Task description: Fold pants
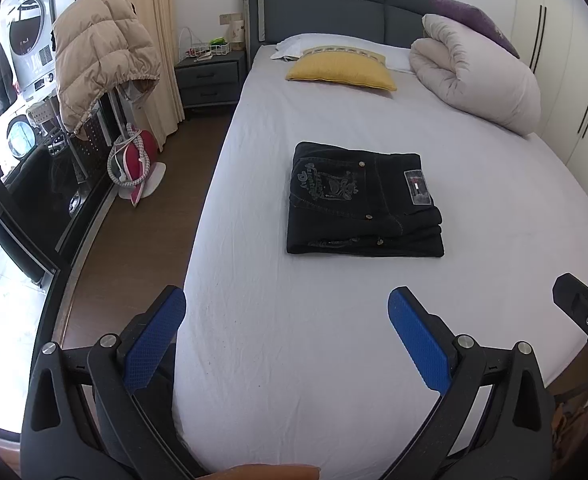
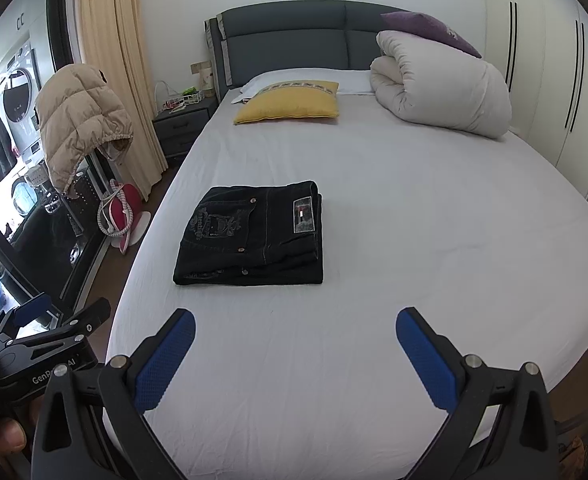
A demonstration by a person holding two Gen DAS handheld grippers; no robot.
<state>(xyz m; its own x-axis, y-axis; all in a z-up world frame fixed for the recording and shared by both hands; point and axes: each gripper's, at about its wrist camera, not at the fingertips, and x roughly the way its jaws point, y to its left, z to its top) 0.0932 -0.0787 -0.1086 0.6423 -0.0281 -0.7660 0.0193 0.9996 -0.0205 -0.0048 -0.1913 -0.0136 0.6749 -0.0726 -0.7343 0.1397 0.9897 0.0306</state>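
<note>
While both the left gripper (image 1: 287,320) and right gripper (image 2: 295,342) are hovering with fingers apart, the folded dark denim pants (image 1: 363,200) are looking heavy, stiff; best gripped at near stacked edge.

The left tongs (image 1: 286,320) stand wide open, blue pads (image 1: 156,332) splayed apart and holding nothing. The right tongs (image 2: 295,344) gape just as wide, also empty, their blue pads (image 2: 166,360) facing inward. Both point forward, side by side, at about the same height.

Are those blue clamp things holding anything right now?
No. The left tool and the right tool are both open and empty; the folded pants lie untouched on the bed.
</note>
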